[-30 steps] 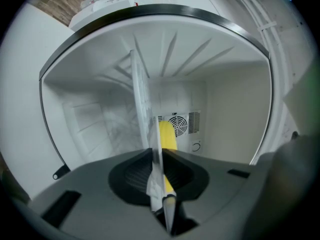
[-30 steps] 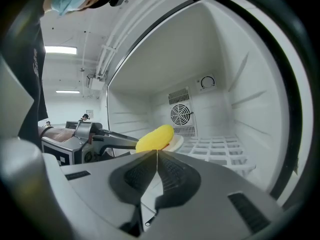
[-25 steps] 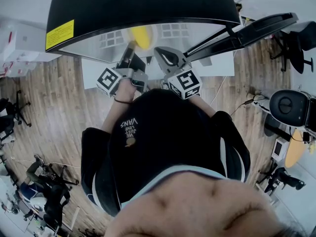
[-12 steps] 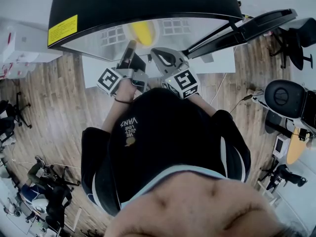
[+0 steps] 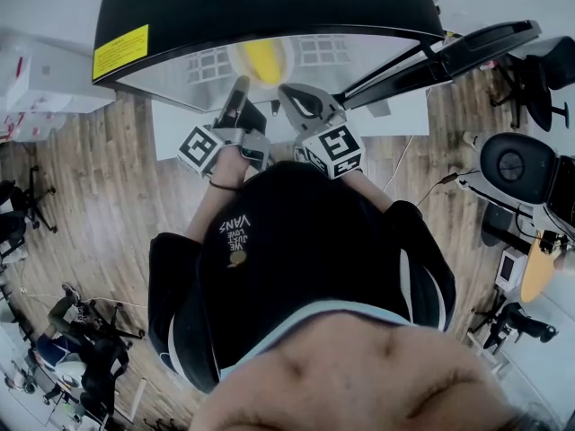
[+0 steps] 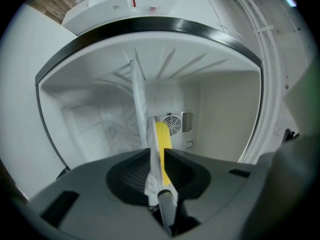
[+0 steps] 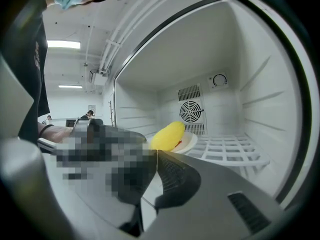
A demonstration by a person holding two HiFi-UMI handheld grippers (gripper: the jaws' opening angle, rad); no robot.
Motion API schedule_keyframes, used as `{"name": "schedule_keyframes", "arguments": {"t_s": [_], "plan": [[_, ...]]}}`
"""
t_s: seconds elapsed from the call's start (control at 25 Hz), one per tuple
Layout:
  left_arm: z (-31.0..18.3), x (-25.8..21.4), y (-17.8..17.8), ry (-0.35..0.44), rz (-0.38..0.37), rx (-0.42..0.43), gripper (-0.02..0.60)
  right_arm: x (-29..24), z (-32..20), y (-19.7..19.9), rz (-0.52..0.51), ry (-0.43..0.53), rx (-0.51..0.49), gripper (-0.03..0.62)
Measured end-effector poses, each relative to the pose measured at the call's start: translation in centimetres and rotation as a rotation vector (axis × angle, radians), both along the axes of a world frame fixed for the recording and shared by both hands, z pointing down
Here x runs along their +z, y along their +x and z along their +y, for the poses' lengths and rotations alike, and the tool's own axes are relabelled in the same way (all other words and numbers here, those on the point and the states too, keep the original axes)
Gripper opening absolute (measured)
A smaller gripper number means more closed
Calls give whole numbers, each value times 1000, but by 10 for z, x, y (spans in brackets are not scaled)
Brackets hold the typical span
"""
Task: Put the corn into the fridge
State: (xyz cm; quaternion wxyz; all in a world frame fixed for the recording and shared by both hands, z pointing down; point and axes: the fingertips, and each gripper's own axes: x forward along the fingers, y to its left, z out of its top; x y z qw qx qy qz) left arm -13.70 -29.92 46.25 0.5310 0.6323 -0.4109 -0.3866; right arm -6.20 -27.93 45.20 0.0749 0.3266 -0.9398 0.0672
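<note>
At upper centre of the head view, the black-topped white fridge [image 5: 260, 7] stands open. The yellow corn cob [image 5: 263, 59] is inside its cavity, lying on a round white plate [image 5: 237, 58].

Left claw [image 6: 158, 156]: clamped tight on the near rim of the plate. The plate shows edge-on up the middle of the left gripper view, with the cob against its right face.

Right claw [image 7: 156, 154]: jaws together, nothing between them. It sits near the plate, at the centre of its own view. In that view the plate is above the white wire shelf [image 7: 230, 151] at lower right; contact with the shelf cannot be confirmed.

Against one second ago: the cob sits slightly higher and further right in the head view. Both claws occupy almost the same places, grip unchanged.
</note>
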Motion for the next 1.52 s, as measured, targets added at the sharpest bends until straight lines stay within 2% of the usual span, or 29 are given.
{"name": "schedule_keyframes", "arguments": {"t_s": [1.52], "plan": [[-16,-1,4,-5,12,-4,46,1,-35,1,-10,-18,-5,12]]}}
